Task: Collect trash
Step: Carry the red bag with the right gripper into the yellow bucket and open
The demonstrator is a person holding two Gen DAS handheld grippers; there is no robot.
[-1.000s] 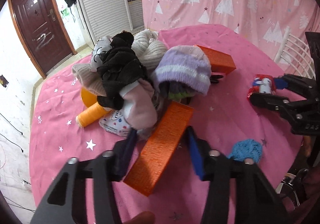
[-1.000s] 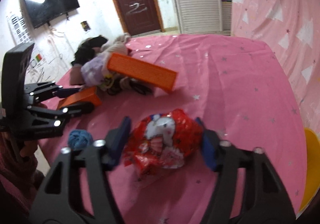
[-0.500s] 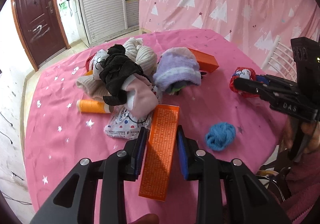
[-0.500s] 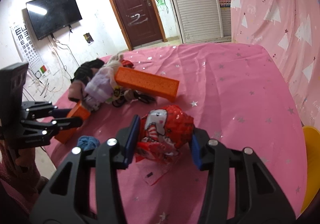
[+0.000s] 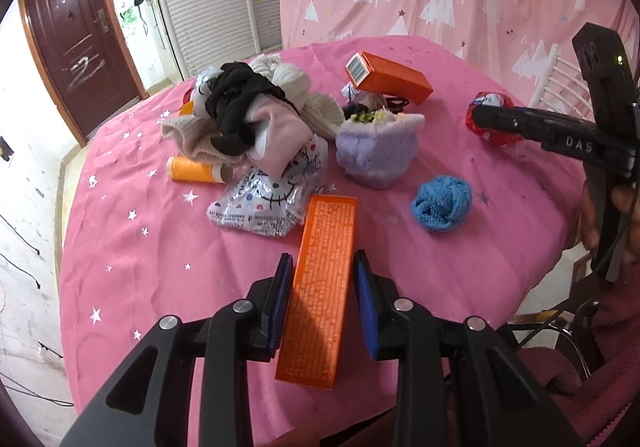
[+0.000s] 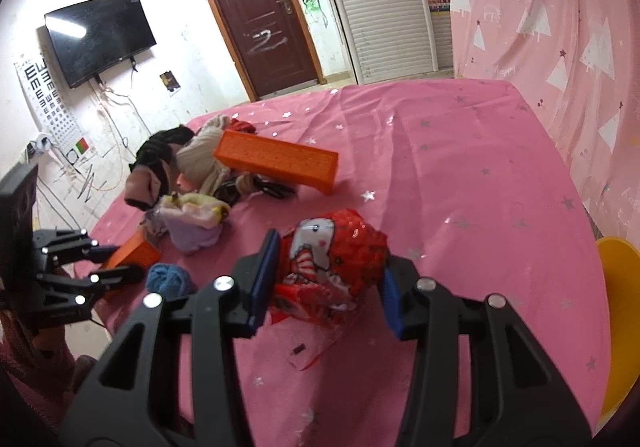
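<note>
My left gripper (image 5: 323,289) is shut on a long orange box (image 5: 320,283) and holds it over the near edge of the pink table (image 5: 140,247). My right gripper (image 6: 326,283) is shut on a crumpled red snack wrapper (image 6: 334,259) with a white cartoon print. The left wrist view shows that wrapper (image 5: 490,119) at the far right in the right gripper's fingers. The right wrist view shows the left gripper (image 6: 116,261) with its orange box (image 6: 134,253) at the left.
A clothes pile (image 5: 248,115), a purple knit hat (image 5: 374,153), a blue yarn ball (image 5: 442,203), an orange thread spool (image 5: 196,170), a printed plastic bag (image 5: 272,199) and a second orange box (image 5: 390,77) lie on the table. A yellow chair (image 6: 618,287) stands at the right.
My left gripper closed on the orange box and drew it back from the pile. My right gripper closed on the red wrapper and lifted it. The purple hat tipped over.
</note>
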